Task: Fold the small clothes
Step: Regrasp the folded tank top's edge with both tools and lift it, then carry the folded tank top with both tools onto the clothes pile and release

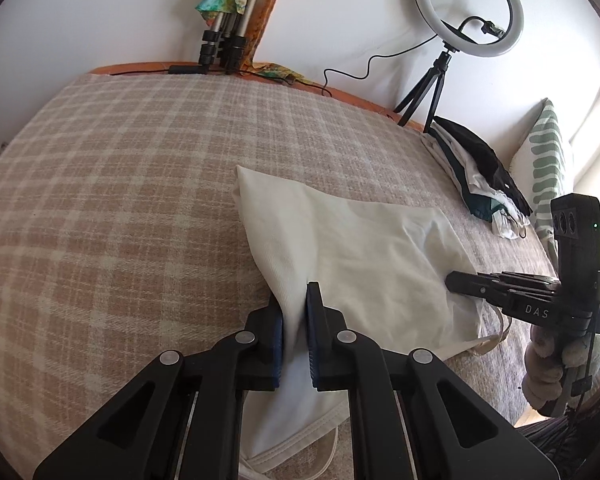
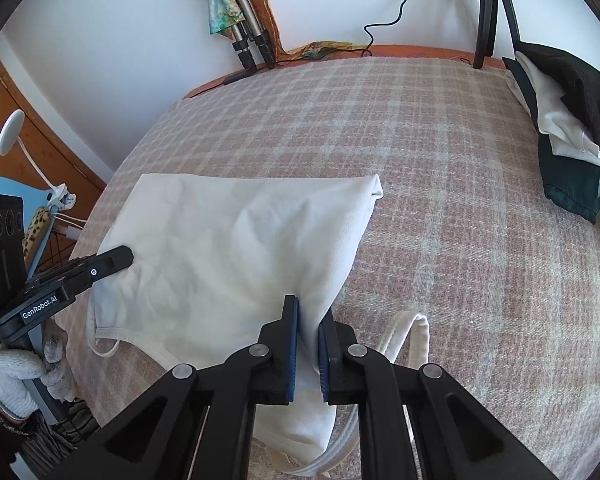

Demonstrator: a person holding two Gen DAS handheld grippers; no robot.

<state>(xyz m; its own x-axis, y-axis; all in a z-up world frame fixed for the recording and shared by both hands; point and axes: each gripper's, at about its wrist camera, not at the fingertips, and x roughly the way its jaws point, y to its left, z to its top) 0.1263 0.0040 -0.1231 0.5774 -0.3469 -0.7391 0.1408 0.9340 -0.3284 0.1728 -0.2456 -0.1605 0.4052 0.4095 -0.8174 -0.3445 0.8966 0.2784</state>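
Observation:
A small white garment (image 1: 364,248) with shoulder straps lies on the plaid blanket (image 1: 120,184). My left gripper (image 1: 296,312) is shut on its near left edge, the cloth bunched between the blue pads. My right gripper (image 2: 308,328) is shut on the garment's (image 2: 228,248) near right edge and lifts it slightly. Each gripper shows in the other's view: the right one (image 1: 454,278) at the garment's right side, the left one (image 2: 126,258) at its left side. A strap (image 2: 404,336) lies loose beside my right fingers.
A pile of dark and white clothes (image 1: 480,176) (image 2: 568,132) sits at the far right of the bed. A ring light on a tripod (image 1: 468,12) and tripod legs (image 1: 224,44) stand at the far edge by the wall. A striped pillow (image 1: 548,168) lies right.

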